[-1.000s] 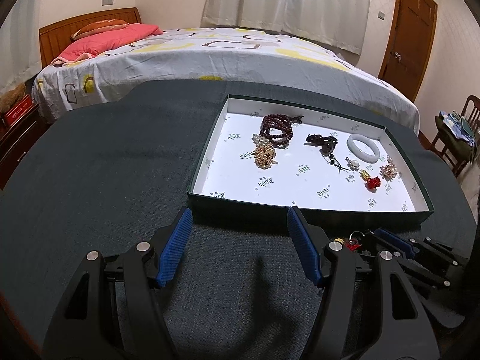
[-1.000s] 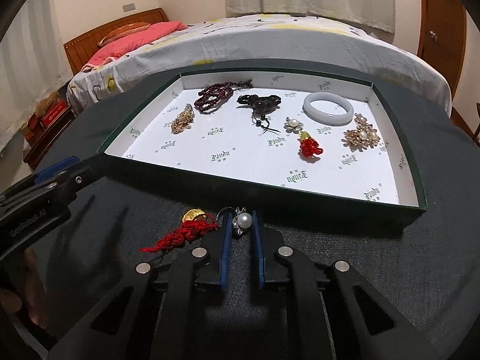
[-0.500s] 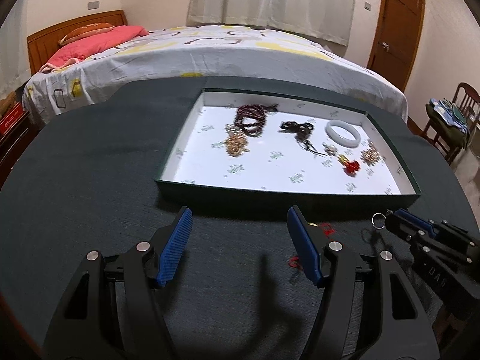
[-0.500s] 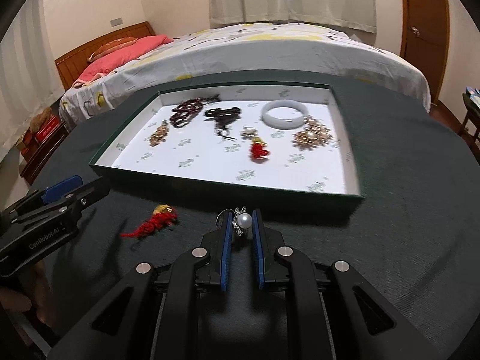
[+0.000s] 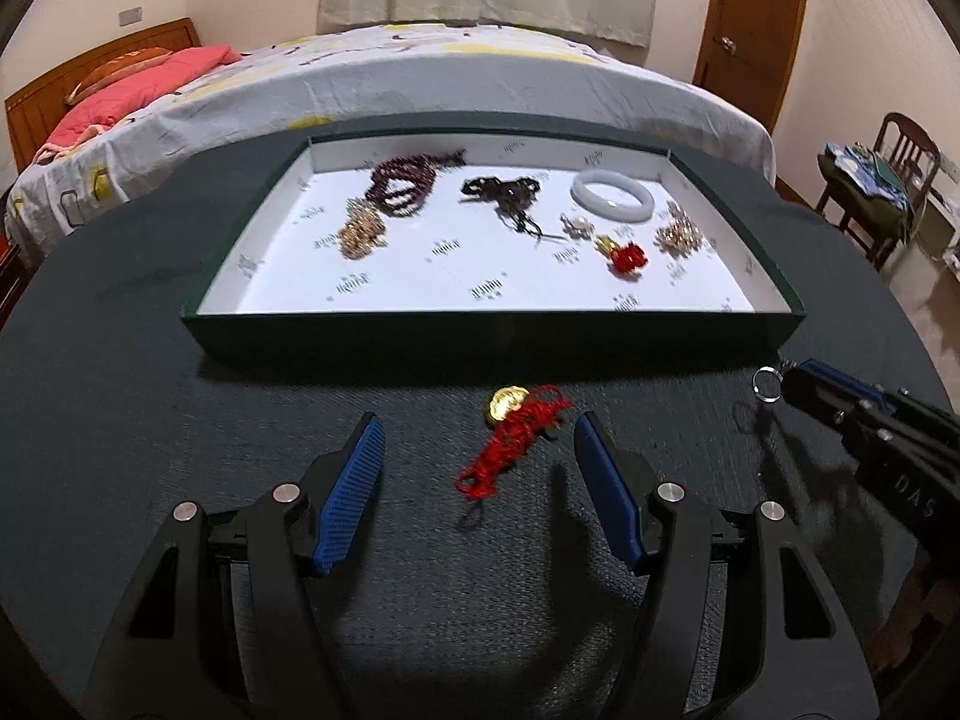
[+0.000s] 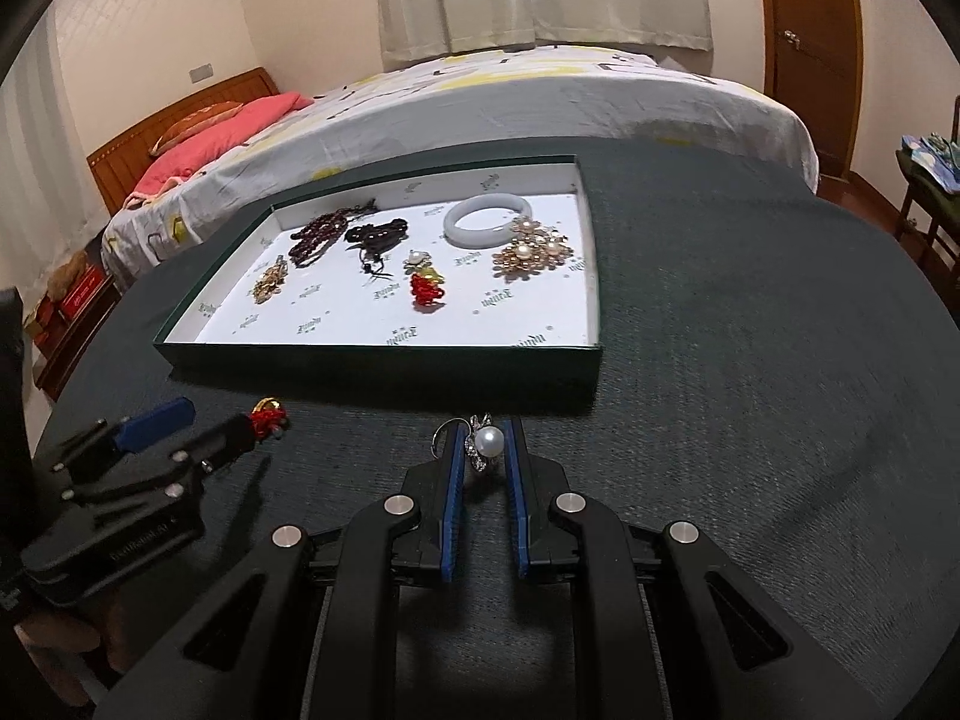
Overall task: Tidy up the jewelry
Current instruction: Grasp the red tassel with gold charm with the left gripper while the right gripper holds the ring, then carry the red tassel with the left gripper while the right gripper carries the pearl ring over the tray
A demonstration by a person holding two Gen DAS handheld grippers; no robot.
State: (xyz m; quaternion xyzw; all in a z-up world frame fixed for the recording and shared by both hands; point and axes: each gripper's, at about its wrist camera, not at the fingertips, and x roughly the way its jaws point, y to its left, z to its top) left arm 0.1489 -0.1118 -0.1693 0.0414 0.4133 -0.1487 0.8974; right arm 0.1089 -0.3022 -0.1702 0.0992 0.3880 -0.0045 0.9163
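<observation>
A red tassel charm (image 5: 516,438) with a gold piece lies on the dark cloth just in front of the green tray (image 5: 492,342). My left gripper (image 5: 478,426) is open, and the charm sits between its blue fingertips without touching them. In the right wrist view, my right gripper (image 6: 485,426) is shut on a pearl pendant (image 6: 487,443) with a silver ring, held above the cloth near the tray's (image 6: 384,366) front wall. That view also shows the left gripper (image 6: 210,420) at the left, by the charm (image 6: 267,417). The right gripper (image 5: 798,375) appears at the right of the left wrist view.
The white-lined tray holds a dark red bead bracelet (image 5: 399,186), a brown knotted cord (image 5: 504,192), a white bangle (image 5: 612,195), gold brooches (image 5: 360,234) and a small red charm (image 5: 627,255). A bed (image 5: 480,78) stands behind the table, a chair (image 5: 888,180) to the right.
The left gripper has shifted right, so the red tassel charm now lies between its open fingers. The right gripper has also moved right, still carrying the pearl pendant.
</observation>
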